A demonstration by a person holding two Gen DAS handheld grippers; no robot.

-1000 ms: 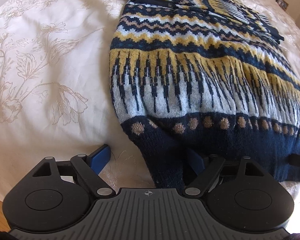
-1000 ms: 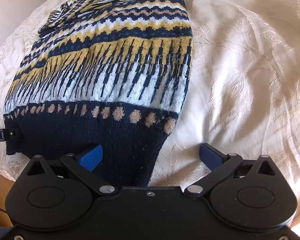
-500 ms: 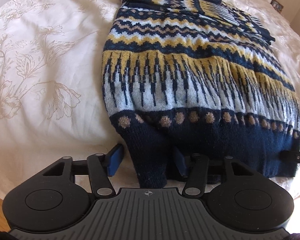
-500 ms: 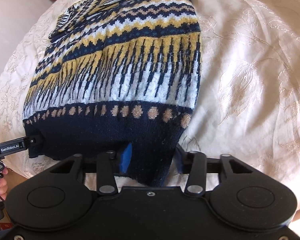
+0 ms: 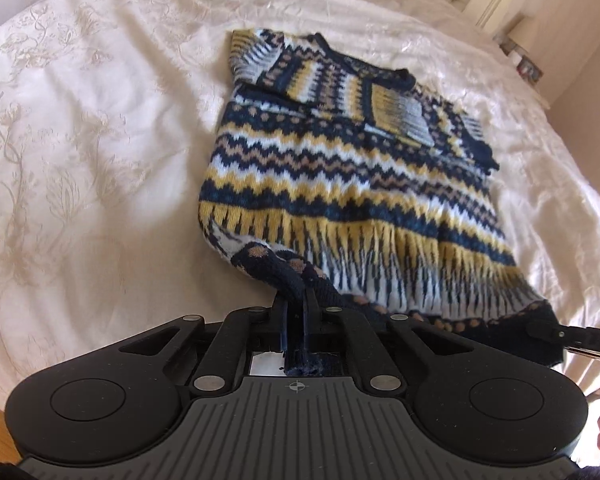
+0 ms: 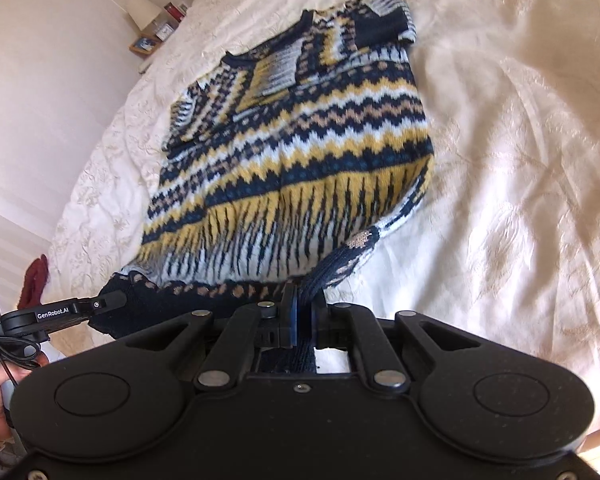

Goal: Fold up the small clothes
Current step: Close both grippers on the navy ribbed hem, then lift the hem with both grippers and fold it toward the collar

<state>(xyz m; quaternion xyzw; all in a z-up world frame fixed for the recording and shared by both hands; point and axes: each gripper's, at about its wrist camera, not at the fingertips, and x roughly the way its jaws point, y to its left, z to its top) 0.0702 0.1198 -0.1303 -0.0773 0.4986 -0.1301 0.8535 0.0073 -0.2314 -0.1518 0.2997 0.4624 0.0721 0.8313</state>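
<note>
While the patterned sweater point(image 5: 352, 184) lies spread on the cream bedspread point(image 5: 80, 152), its navy hem is raised off the cover at both near corners. The left gripper point(image 5: 296, 312) is clamped on the sweater's hem corner at that side, its fingers pressed together with knit bunched between them. The right gripper point(image 6: 302, 308) pinches the opposite hem corner the same way. The sweater's folded sleeves rest across its far, collar end, away from both grippers
</note>
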